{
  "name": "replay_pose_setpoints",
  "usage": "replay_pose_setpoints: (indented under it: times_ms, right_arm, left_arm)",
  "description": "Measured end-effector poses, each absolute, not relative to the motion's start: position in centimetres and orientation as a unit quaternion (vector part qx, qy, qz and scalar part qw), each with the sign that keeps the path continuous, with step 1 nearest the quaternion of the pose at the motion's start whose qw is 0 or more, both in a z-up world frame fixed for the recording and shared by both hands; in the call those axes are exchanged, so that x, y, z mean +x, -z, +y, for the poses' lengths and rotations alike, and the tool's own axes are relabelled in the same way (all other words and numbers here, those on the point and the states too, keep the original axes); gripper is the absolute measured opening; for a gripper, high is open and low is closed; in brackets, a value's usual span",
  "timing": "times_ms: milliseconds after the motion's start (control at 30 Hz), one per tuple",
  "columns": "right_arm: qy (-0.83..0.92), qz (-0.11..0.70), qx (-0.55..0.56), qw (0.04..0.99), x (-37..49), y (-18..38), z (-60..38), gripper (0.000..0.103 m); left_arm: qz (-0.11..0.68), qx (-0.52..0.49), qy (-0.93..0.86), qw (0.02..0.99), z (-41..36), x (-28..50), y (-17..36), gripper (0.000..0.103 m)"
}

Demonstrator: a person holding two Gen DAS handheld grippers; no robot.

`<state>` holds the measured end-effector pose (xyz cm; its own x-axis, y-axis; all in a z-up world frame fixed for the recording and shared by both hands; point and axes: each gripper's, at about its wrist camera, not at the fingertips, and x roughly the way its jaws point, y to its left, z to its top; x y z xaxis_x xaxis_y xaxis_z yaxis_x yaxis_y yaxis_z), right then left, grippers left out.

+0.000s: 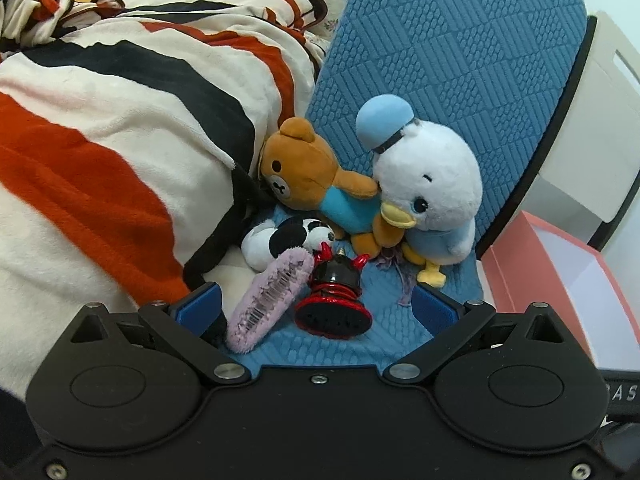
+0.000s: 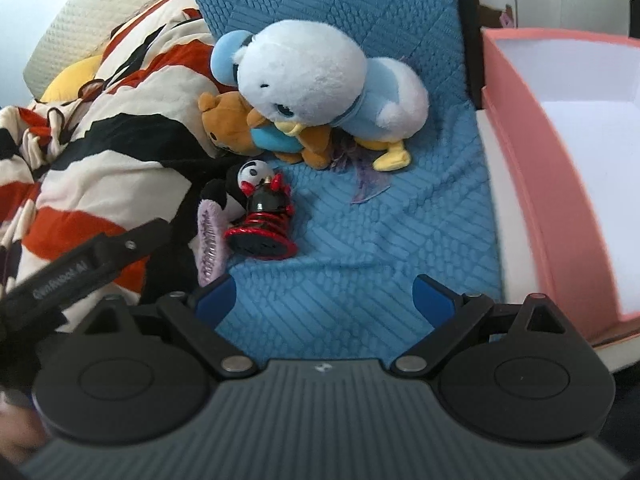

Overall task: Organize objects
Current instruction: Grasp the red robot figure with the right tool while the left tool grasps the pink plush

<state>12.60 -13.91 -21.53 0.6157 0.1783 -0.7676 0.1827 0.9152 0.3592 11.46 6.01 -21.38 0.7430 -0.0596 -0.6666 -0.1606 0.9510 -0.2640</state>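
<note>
Toys lie on a blue quilted mat (image 1: 440, 80) (image 2: 360, 240). A white duck plush with a blue cap (image 1: 424, 184) (image 2: 316, 88) leans over a brown bear plush (image 1: 312, 176) (image 2: 232, 124). In front lie a small panda plush (image 1: 288, 240) (image 2: 240, 184), a purple fuzzy hair clip (image 1: 268, 296) (image 2: 210, 240) and a black and red spring figure (image 1: 334, 300) (image 2: 264, 220). My left gripper (image 1: 316, 308) is open, with the clip and the figure between its fingers. My right gripper (image 2: 324, 296) is open and empty above bare mat.
A striped red, black and cream blanket (image 1: 120, 140) (image 2: 100, 140) is heaped at the left. An open pink box with a white inside (image 2: 580, 160) (image 1: 560, 272) stands at the right of the mat. A purple scrap (image 2: 368, 184) lies under the duck.
</note>
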Motion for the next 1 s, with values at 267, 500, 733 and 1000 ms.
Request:
replay_pose_setpoints:
  times_ms: [267, 500, 733, 1000]
  right_arm:
    - [0.017, 0.425, 0.249, 0.870, 15.4, 22.9, -14.3, 0.096]
    - [0.007, 0.402, 0.280, 0.871, 18.1, 23.9, -14.9, 0.081]
    - [-0.021, 0.417, 0.309, 0.855, 21.2, 27.0, -14.9, 0.078]
    - [-0.055, 0.444, 0.353, 0.822, 25.2, 29.7, -14.3, 0.078]
  left_arm:
    - [0.362, -0.171, -0.032, 0.916, 6.0, 13.8, 23.4, 0.099]
    - [0.382, -0.196, -0.043, 0.902, 6.2, 15.6, 25.4, 0.088]
    - [0.389, -0.219, -0.073, 0.892, 7.5, 17.1, 26.7, 0.078]
    - [0.399, -0.204, -0.104, 0.888, 7.5, 18.5, 27.9, 0.053]
